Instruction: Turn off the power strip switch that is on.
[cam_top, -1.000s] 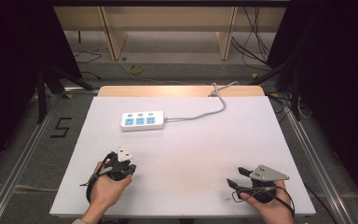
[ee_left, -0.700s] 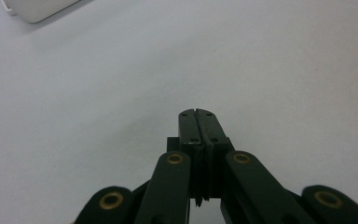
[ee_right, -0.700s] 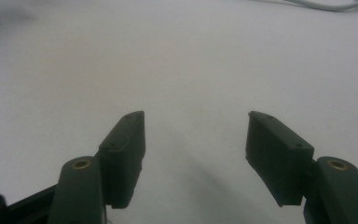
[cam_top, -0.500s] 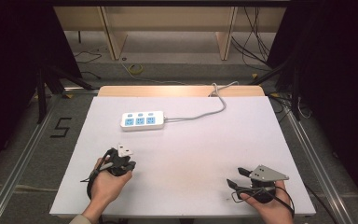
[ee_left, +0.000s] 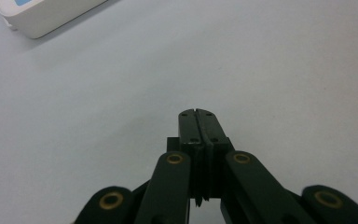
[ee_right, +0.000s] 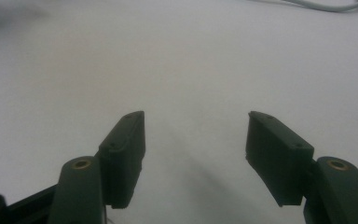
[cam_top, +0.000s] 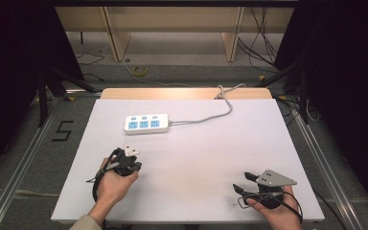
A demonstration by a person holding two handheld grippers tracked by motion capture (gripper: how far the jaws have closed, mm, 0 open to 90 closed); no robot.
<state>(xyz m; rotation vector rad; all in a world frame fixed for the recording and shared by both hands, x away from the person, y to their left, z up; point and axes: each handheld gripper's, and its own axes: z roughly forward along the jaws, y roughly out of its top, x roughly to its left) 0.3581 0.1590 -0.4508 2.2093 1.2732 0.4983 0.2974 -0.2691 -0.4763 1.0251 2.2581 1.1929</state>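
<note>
1. We see a white power strip [cam_top: 146, 124] with three blue socket panels lying flat on the white surface [cam_top: 201, 158], toward its far left part; a grey cord [cam_top: 211, 115] runs from the strip's right end and off the far edge of the surface.
2. The left gripper [cam_top: 127, 163] sits near the strip, on the person's side of it and apart from it, held in the left hand [cam_top: 111, 184]. Its jaws are pressed together with nothing between them.
3. The right gripper [cam_top: 242, 182] is well apart from the strip, toward the near right corner of the surface, held in the right hand [cam_top: 278, 213]. Its jaws stand wide apart over bare surface.
4. The high view gives us the whole strip and its sockets; the left gripper view catches just one white corner of the strip [ee_left: 42, 16] at top left, beyond the closed jaws.
5. The right gripper view shows a stretch of the cord [ee_right: 326, 5] at its top edge.
</note>
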